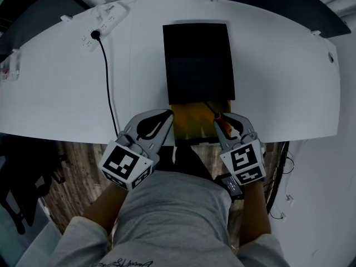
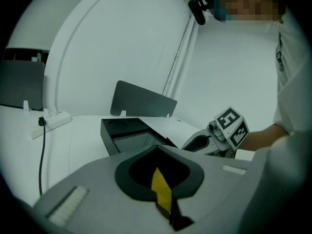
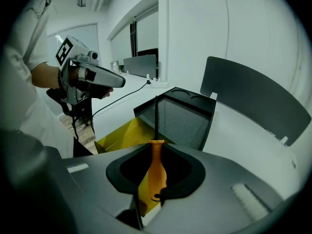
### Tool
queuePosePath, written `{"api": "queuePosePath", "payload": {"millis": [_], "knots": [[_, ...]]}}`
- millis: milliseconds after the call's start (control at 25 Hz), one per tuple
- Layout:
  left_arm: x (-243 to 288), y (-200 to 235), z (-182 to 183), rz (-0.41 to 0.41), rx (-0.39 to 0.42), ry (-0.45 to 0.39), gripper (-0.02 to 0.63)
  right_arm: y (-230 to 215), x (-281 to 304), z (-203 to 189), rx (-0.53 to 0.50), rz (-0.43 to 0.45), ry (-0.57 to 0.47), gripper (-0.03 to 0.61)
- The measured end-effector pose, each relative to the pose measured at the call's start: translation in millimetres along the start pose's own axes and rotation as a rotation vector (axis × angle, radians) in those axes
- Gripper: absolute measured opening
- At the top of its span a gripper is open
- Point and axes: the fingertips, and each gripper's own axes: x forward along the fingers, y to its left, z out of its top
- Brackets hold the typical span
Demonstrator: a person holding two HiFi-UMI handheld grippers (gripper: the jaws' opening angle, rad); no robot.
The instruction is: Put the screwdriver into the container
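Item: right tool (image 1: 222, 118), jaws pinching the orange, bulbous plastic handle of the screwdriver (image 3: 156, 172); thin dark shaft pointed ahead at the near rim of the container (image 1: 167, 65); screwdriver outside it, above the yellow sheet (image 1: 194, 118).

Right gripper view alone showed the grip on the handle and the fine-meshed look of the container's inner walls; head view alone showed the layout from above: container a black open-topped rectangle mid-tabletop, the yellow sheet lying against its near side at the edge of the tabletop (image 1: 55, 93), smooth and white.

Left tool (image 1: 168, 114): jaws drawn together to a point, just beside the sheet's left edge in the head view, apart from it in the right gripper view; a yellow sliver showed through its slot in the left gripper view.

Surroundings: white power strip (image 1: 105, 21) with black cable (image 1: 108, 88) at far left; dark panel (image 3: 253, 96) behind the container; wood floor (image 1: 72, 171) below.
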Motion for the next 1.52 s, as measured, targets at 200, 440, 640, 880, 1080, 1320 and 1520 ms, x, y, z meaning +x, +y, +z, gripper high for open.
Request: {"api": "queuePosePath", "payload": {"millis": [200, 440, 640, 880, 1080, 1320, 1520], "knots": [[1, 0, -6, 0.001, 0.036, 0.014, 0.002, 6, 14, -10, -0.066, 0.028, 0.064, 0.086], [-2, 4, -12, 0.012, 0.018, 0.017, 0.002, 17, 30, -22, -0.158, 0.059, 0.147, 0.086], [-5, 10, -15, 0.024, 0.012, 0.021, 0.002, 22, 41, -30, -0.223, 0.077, 0.215, 0.086], [-9, 15, -18, 0.031, 0.001, 0.025, 0.002, 25, 51, -36, -0.277, 0.104, 0.28, 0.086], [-11, 19, -21, 0.038, -0.003, 0.03, 0.002, 26, 60, -43, -0.295, 0.127, 0.323, 0.086], [-12, 24, -23, 0.046, -0.011, 0.032, 0.002, 28, 68, -49, -0.314, 0.14, 0.369, 0.086], [-13, 27, -25, 0.052, -0.017, 0.034, 0.002, 27, 71, -49, -0.311, 0.143, 0.392, 0.086]]}}
